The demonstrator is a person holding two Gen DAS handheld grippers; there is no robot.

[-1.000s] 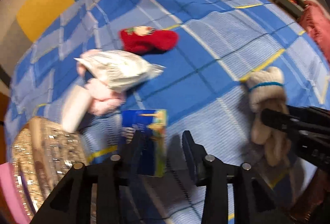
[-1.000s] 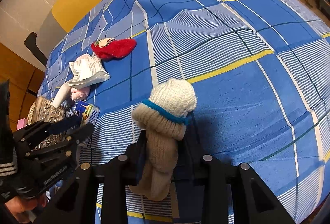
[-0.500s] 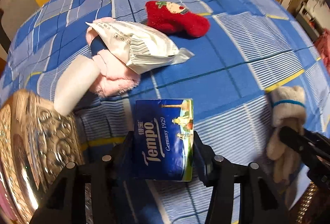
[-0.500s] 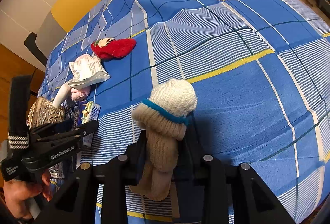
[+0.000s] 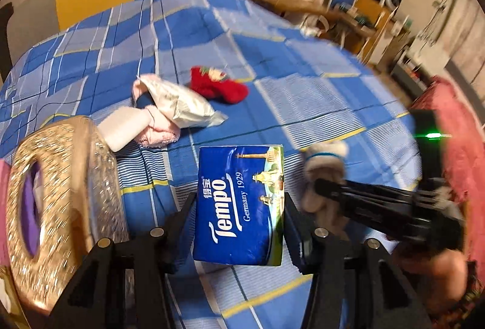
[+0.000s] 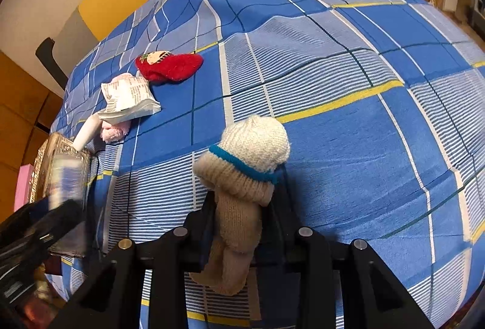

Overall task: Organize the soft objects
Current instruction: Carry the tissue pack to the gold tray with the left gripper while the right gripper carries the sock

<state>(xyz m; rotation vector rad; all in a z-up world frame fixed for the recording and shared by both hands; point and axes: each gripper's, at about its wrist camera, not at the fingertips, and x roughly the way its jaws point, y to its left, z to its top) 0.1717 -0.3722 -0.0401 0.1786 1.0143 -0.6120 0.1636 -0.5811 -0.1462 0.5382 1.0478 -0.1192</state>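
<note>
Left gripper (image 5: 239, 204) clamps the blue tissue pack (image 5: 241, 204), lifted clear of the plaid bedspread (image 6: 348, 147). Gold tissue box (image 5: 57, 207) sits close on its left; ahead lie the white packet (image 5: 185, 104), pink cloth (image 5: 157, 132) and red sock (image 5: 218, 86). Right gripper (image 6: 239, 216) is pinched narrow on the beige knit sock (image 6: 242, 177); open bedspread ahead and to its right. Only the left view shows the room's desk edge (image 5: 348, 19).
</note>
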